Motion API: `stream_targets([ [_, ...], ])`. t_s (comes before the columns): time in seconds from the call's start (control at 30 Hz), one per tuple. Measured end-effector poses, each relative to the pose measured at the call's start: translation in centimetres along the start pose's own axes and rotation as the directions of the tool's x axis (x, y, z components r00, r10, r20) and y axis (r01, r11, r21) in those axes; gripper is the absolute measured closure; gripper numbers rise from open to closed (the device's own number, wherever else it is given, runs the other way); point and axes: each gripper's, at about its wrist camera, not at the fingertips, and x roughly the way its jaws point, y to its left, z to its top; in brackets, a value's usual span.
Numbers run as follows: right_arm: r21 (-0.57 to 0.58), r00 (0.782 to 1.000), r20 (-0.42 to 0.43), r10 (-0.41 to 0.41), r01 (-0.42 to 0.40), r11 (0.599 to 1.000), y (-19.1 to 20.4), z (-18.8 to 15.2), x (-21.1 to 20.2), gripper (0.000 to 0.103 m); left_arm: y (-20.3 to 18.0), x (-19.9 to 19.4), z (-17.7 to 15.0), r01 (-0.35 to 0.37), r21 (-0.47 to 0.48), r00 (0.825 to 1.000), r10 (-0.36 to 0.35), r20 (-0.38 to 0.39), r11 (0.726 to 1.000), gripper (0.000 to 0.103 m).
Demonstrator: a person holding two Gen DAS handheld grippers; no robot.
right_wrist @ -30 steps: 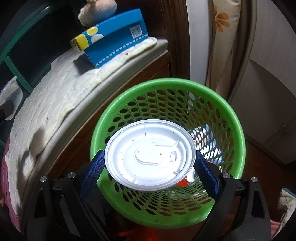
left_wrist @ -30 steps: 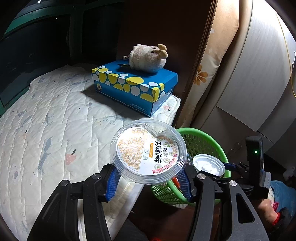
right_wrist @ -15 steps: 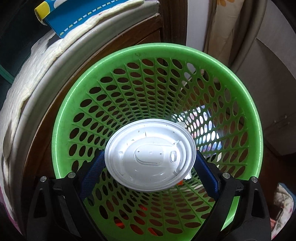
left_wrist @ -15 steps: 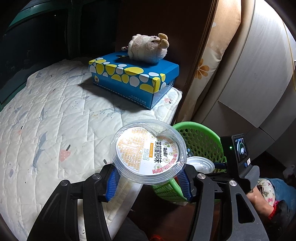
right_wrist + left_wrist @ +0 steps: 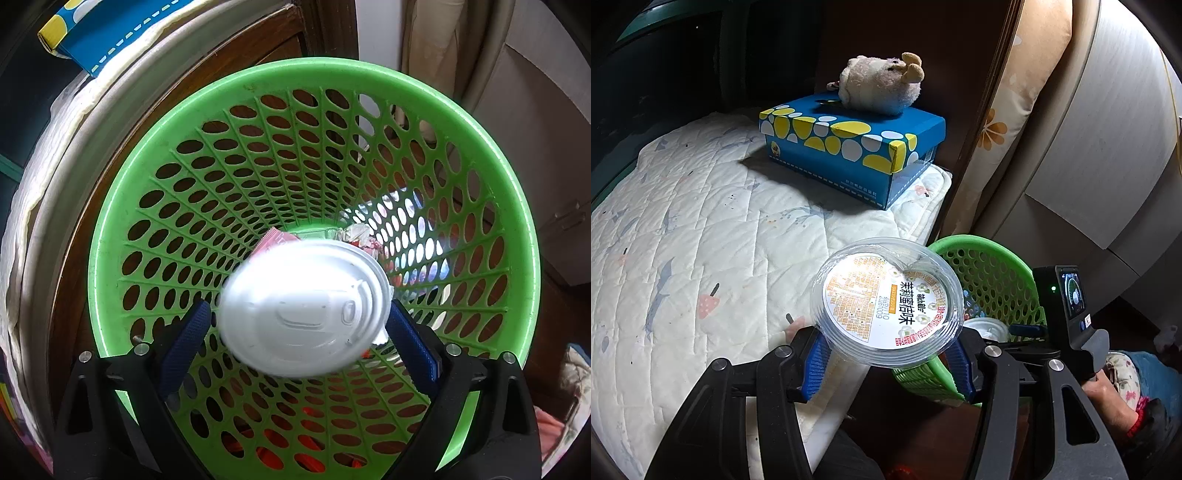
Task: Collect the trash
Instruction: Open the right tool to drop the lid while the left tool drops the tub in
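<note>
Left gripper (image 5: 888, 363): clamped on clear labelled lid (image 5: 886, 301), beside bed's edge.
Right gripper (image 5: 297, 334): released, pads clear of blurred white lid (image 5: 304, 308) inside green basket (image 5: 147, 177).

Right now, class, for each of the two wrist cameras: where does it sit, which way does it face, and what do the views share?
Left wrist: sits on the left claw, faces forward and down across the quilted bed; its fingers grip a clear labelled lid; a hand shows at right.
Right wrist: sits on the right claw, faces steeply down into the green basket; a white lid lies between its fingers.
Shared: the basket, the white lid, the blue box.
</note>
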Motion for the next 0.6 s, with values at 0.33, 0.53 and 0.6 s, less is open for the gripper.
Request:
stream_targets([
  [0.33, -0.024, 0.995, 0.098, -0.005, 0.008, 1.0, -0.1, -1.2, -4.2, 0.007, -1.3, 0.7, -0.2, 0.016, 0.016, 1.0, -0.016, -0.013, 1.0, 0.05],
  [0.53, -0.035, 0.982, 0.187, -0.001, 0.008, 0.999, -0.6, -2.6, -8.3, 0.007, -3.2, 2.2, -0.3, 0.037, 0.055, 0.999, -0.035, -0.039, 0.998, 0.05],
  [0.6, -0.04, 0.976, 0.218, -0.007, 0.016, 0.999, -1.1, -3.1, -9.5, 0.007, -3.9, 2.8, -0.5, 0.051, 0.061, 0.997, -0.048, -0.054, 0.997, 0.05],
])
